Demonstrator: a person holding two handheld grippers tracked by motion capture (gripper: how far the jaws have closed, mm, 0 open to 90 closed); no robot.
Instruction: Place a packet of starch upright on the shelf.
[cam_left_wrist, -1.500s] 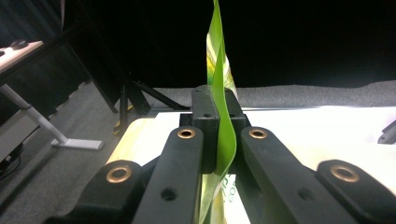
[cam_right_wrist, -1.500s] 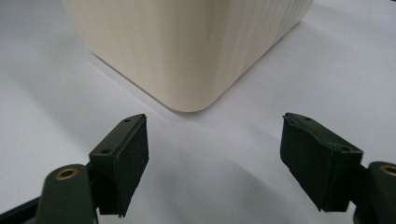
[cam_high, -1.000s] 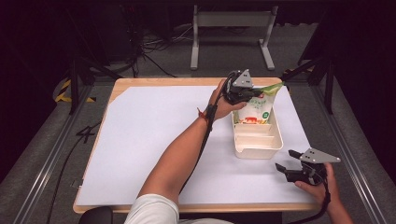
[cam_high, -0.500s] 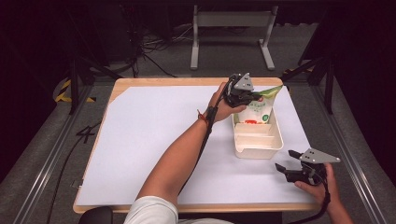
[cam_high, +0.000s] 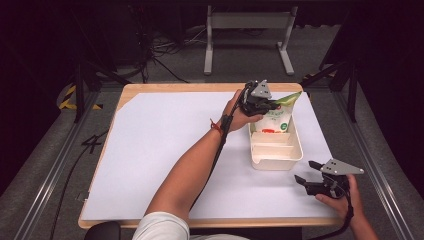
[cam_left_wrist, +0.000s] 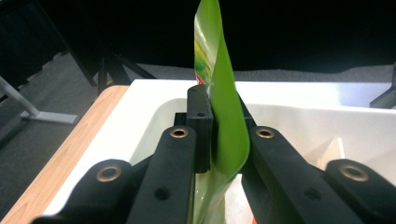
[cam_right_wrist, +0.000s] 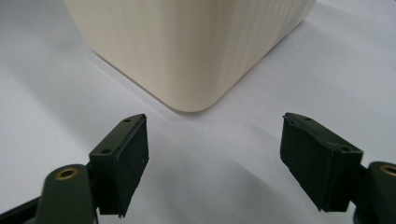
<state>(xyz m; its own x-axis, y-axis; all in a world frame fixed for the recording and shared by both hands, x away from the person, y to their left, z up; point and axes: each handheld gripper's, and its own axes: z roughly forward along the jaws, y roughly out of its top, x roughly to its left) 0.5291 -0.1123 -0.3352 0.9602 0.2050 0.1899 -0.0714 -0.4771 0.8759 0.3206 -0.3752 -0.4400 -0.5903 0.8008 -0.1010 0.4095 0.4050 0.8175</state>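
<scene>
Little has shifted since the earlier high views: both hands sit where they were, and the pouch leans much as before in the far end of the tray. One change is recorded: the jaws of the left gripper have just been easing open a little, with the pouch's top edge between them.

Left gripper: its own view shows the green upper edge of the pouch running up between the two jaws. The pads sit close against the film on both sides, so the grip reads as narrow and not yet released. Judged purpose: the top edge is pinched so the soft pouch stands upright while its base settles into the compartment below the gripper; a slackening grip fits a release about to follow.

Right gripper: jaws stand wide apart and hold nothing. It rests low over the white sheet on the desk, pointing at the tray's near corner, which lies just ahead of the jaws and apart from them. Judged purpose: parked clear of the work, or placed to steady the tray if it slides.

Containers: the cream tray is split by cross-walls. The far compartment holds the pouch, white with green and red print. The nearer compartments appear empty in the high view.
</scene>
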